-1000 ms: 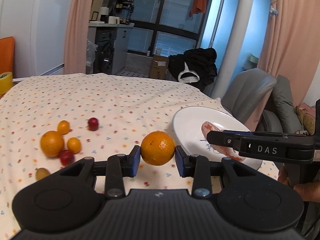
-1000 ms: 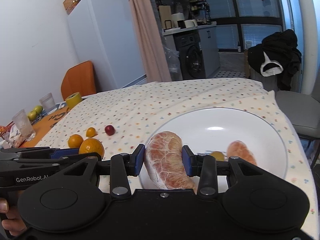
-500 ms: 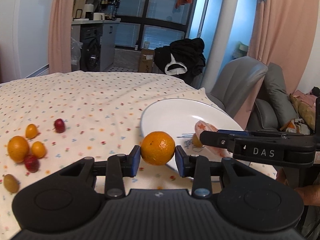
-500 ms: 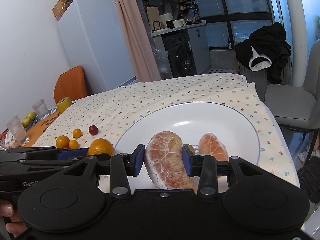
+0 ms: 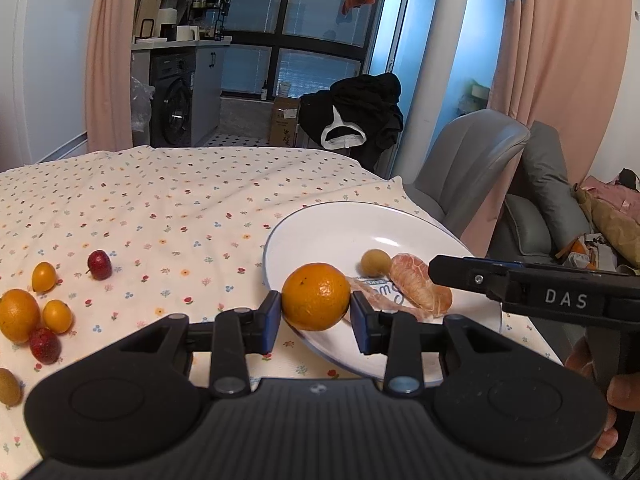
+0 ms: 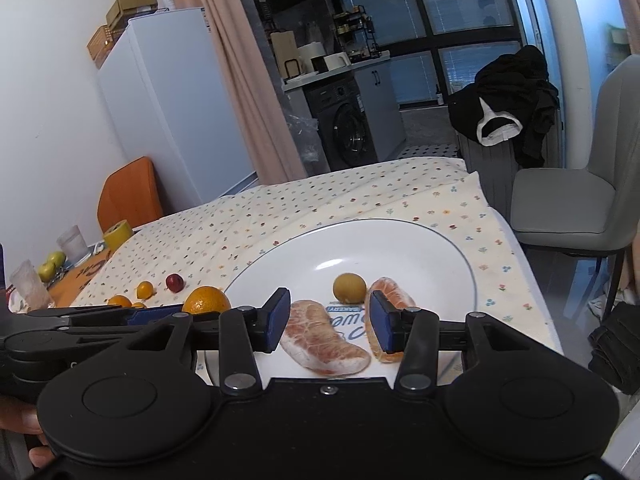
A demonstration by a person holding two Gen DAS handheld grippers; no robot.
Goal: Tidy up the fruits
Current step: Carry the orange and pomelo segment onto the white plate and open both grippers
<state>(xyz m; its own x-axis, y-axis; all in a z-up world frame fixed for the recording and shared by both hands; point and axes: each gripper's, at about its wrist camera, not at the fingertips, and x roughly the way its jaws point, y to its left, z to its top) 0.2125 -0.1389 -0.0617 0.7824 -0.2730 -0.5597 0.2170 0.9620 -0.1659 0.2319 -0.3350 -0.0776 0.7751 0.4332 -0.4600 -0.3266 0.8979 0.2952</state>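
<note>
Currently, 1 orange, firm, waxy (likely slippery), pinched at its equator by left gripper; right gripper gapes empty above soft peeled segment.

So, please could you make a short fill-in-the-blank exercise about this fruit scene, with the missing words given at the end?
1. The left gripper is shut on an ____.
2. The right gripper is ____, with a pomelo segment lying below it.
3. The small round yellow-brown fruit lies on the white ____.
4. The two red fruits lie on the flowered ____.

Missing words: orange; open; plate; tablecloth
</note>
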